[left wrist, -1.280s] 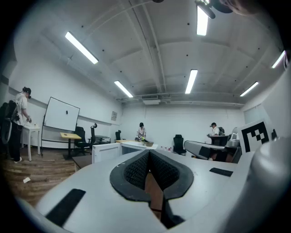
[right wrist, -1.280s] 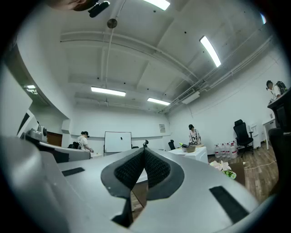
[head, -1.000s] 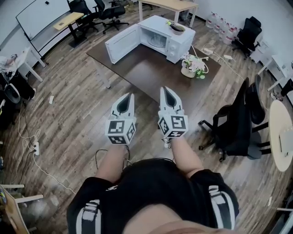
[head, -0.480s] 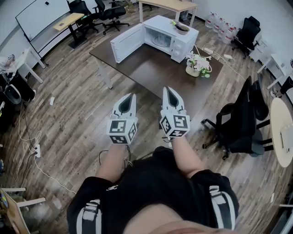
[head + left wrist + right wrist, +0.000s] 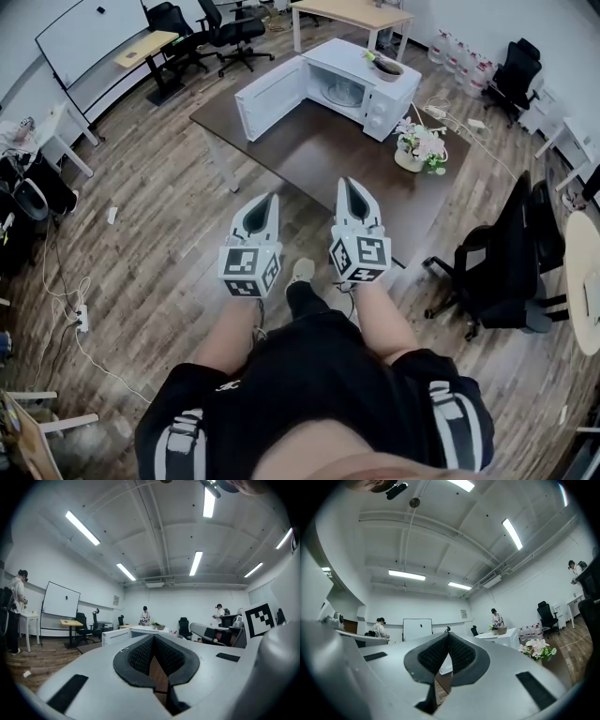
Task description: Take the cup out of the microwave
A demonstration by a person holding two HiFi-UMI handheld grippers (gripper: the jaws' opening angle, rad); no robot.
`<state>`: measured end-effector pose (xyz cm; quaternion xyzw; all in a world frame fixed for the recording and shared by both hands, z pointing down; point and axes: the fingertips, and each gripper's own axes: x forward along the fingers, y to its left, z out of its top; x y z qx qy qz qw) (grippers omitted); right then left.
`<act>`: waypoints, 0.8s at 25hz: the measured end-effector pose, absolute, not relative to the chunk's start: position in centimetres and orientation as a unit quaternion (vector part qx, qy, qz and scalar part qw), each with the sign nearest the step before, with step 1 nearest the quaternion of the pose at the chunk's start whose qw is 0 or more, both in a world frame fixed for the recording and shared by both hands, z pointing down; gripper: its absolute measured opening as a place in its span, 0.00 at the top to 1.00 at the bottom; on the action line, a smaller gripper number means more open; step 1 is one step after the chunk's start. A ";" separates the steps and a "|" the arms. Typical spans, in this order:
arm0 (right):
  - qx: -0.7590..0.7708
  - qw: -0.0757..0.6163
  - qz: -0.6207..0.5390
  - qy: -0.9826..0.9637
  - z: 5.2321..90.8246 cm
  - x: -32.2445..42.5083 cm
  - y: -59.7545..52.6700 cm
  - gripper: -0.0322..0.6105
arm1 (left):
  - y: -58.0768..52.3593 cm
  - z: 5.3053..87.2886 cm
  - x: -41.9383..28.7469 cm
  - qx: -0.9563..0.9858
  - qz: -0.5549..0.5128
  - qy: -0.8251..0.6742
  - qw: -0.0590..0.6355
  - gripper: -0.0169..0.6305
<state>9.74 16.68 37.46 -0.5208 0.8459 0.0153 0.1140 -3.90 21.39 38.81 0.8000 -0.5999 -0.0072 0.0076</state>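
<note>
Cup: can't make it out yet inside the open white boxy microwave [image 5: 380,84] on the dark brown table [image 5: 319,159] | table nearer than a second ago, approach under way | grey left gripper [image 5: 270,199] and grey right gripper [image 5: 347,185] both clenched, empty, well short

The left grey pointed two-jaw tool [image 5: 271,199] and the right grey pointed two-jaw tool [image 5: 345,184] are held side by side before the torso, just apart, both pointing forward. Each has its jaws closed together on nothing. Both bare forearms [image 5: 231,330] are stretched out in front.
</note>
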 end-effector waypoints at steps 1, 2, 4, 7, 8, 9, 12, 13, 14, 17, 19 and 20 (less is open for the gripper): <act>-0.521 0.115 0.016 0.845 37.6 9.3 15.5 0.95 | 20.2 38.9 -4.2 0.801 -0.006 -0.598 0.006 0.97; -0.522 0.116 0.016 0.845 37.8 9.0 14.2 0.95 | 18.8 39.0 -4.5 0.803 -0.004 -0.596 0.003 0.97; -0.525 0.118 0.014 0.843 38.1 8.5 11.2 0.95 | 15.7 39.3 -4.9 0.807 -0.002 -0.591 0.000 0.97; -0.532 0.122 0.007 0.838 38.2 8.1 5.8 0.95 | 10.2 39.5 -5.3 0.812 -0.003 -0.584 -0.002 0.97; -0.534 0.124 0.008 0.836 38.1 7.9 3.8 0.95 | 8.2 39.4 -5.5 0.814 -0.002 -0.581 -0.003 0.97; -0.537 0.124 0.008 0.834 38.1 7.7 1.9 0.95 | 6.1 39.3 -5.7 0.816 0.000 -0.578 -0.004 0.97; -0.548 0.123 0.005 0.827 37.9 7.1 -4.1 0.95 | -0.3 38.9 -6.5 0.823 0.004 -0.568 -0.003 0.97; -0.551 0.121 0.005 0.826 37.8 6.8 -6.1 0.95 | -2.5 38.7 -6.7 0.825 0.003 -0.565 -0.002 0.97; -0.553 0.120 0.006 0.824 37.7 6.5 -8.1 0.95 | -4.7 38.5 -6.9 0.827 0.002 -0.561 -0.001 0.97; -0.560 0.117 0.007 0.820 37.6 5.8 -13.9 0.95 | -10.9 38.2 -7.1 0.836 0.003 -0.549 -0.002 0.97; -0.563 0.114 0.003 0.819 37.4 5.3 -17.4 0.95 | -14.6 37.9 -7.2 0.842 0.005 -0.539 -0.001 0.97; -0.564 0.113 0.002 0.818 37.2 5.0 -18.9 0.95 | -16.3 37.7 -7.3 0.845 0.007 -0.534 -0.001 0.97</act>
